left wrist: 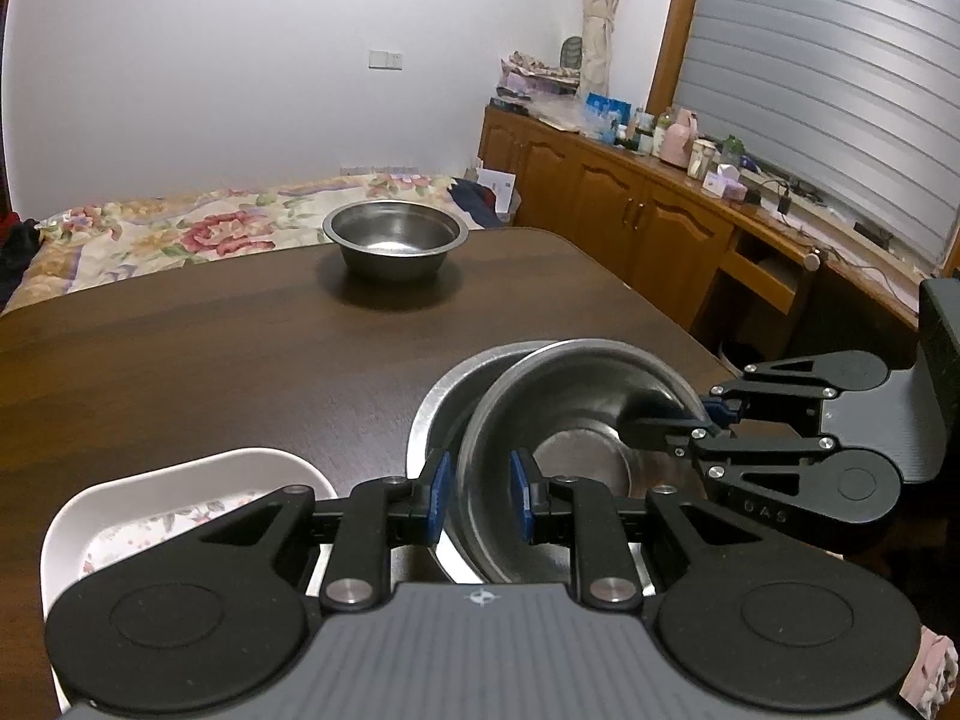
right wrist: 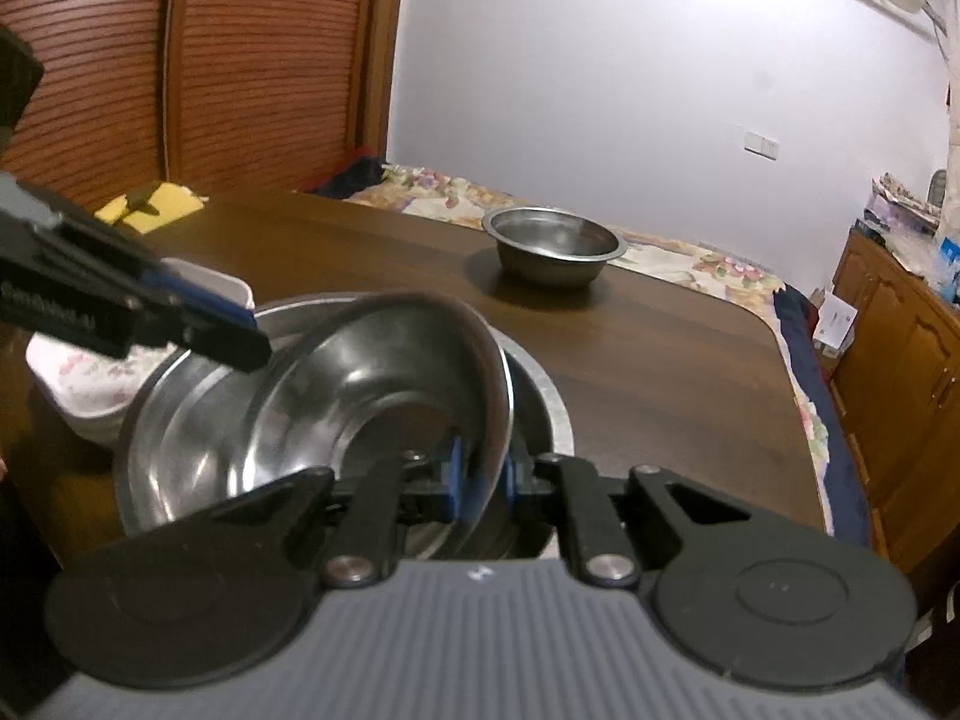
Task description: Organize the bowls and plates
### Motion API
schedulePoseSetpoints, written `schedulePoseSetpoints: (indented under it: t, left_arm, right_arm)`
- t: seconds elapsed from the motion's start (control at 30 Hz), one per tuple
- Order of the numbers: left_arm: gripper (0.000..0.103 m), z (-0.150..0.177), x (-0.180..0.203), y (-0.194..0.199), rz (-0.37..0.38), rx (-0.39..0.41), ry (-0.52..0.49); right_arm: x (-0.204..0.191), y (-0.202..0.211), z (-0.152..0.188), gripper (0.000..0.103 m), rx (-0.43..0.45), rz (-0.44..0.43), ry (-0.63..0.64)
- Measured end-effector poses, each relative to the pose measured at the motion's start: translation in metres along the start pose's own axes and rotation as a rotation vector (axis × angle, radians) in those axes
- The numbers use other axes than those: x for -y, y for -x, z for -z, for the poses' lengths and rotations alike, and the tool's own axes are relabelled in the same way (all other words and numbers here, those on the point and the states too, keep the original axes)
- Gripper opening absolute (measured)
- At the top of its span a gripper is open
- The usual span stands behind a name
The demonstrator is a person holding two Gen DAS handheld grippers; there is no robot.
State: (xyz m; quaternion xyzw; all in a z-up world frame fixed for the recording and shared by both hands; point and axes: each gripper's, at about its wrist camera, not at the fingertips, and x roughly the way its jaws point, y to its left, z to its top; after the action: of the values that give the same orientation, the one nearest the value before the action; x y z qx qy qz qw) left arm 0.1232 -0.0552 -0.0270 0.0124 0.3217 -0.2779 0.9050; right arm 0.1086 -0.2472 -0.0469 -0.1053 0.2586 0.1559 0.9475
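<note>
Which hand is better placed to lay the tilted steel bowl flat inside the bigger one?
Probably the right: its claw is pinched tight on the rim of the tilted bowl, so it can guide the bowl down. The left claw straddles another part of the rim, but its grip is unclear.

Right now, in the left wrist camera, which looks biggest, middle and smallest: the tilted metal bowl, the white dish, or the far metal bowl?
1. Tilted metal bowl, largest.
2. White dish, though the gripper hides part of it.
3. Far metal bowl, smallest, but it sits farthest from the camera, so its true size is unsure.
</note>
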Motion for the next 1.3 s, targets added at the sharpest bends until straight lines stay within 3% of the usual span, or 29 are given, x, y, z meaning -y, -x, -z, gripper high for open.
schedulePoseSetpoints:
  t: [0.3,1.3]
  left_arm:
    - [0.024,-0.001,0.002,0.004,-0.019,0.024,-0.005]
    - [0.024,-0.034,-0.005,0.008,-0.078,0.114,-0.040]
  right_arm:
    - [0.003,-0.001,0.001,0.015,0.000,-0.014,-0.031]
    - [0.030,0.030,-0.012,0.015,0.144,0.005,-0.148]
